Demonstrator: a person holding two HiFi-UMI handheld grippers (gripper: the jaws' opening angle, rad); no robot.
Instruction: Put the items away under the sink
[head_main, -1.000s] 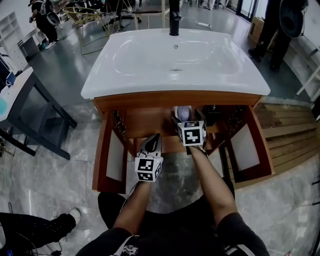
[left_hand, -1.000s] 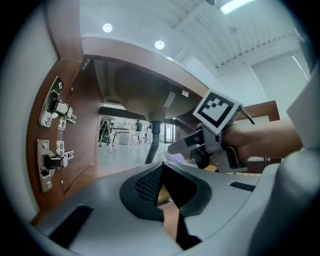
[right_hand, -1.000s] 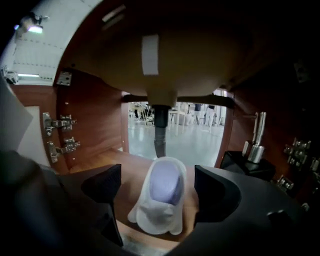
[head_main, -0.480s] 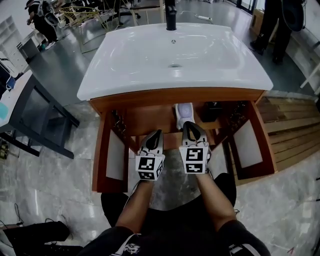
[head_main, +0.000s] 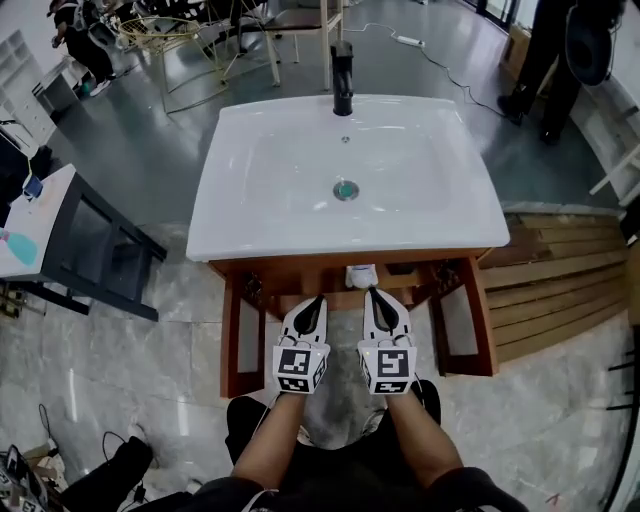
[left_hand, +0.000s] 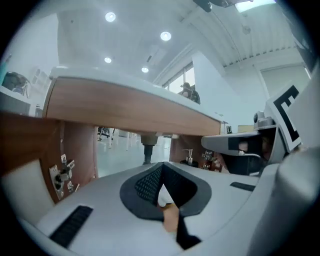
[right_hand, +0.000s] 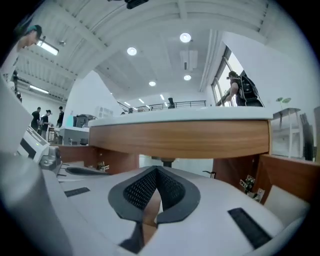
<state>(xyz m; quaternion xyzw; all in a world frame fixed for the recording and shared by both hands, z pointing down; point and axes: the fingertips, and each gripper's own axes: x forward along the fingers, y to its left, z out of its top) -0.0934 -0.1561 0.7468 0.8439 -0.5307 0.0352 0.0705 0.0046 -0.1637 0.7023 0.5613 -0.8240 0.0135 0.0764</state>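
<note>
glossy white rectangular sink (head_main: 232, 215) tops a brown wooden cabinet (head_main: 300, 270).

The white left gripper (head_main: 313, 300) and right gripper (head_main: 377, 294) are showing black-and-white square markers (head_main: 297, 366); ahead of them, a white sink (head_main: 230, 220) is topping a reddish-brown cabinet (head_main: 300, 268).

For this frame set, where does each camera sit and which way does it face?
Head view: on the person's head, looking steeply down at the sink and open cabinet; both forearms, left gripper and right gripper show.
Left gripper view: on the left gripper, facing level under the sink's wooden apron; its shut jaws and the right gripper show.
Right gripper view: on the right gripper, facing likewise; its just-closed, empty jaws show.
Shared: both gripper views show the apron and drain pipe.
</note>
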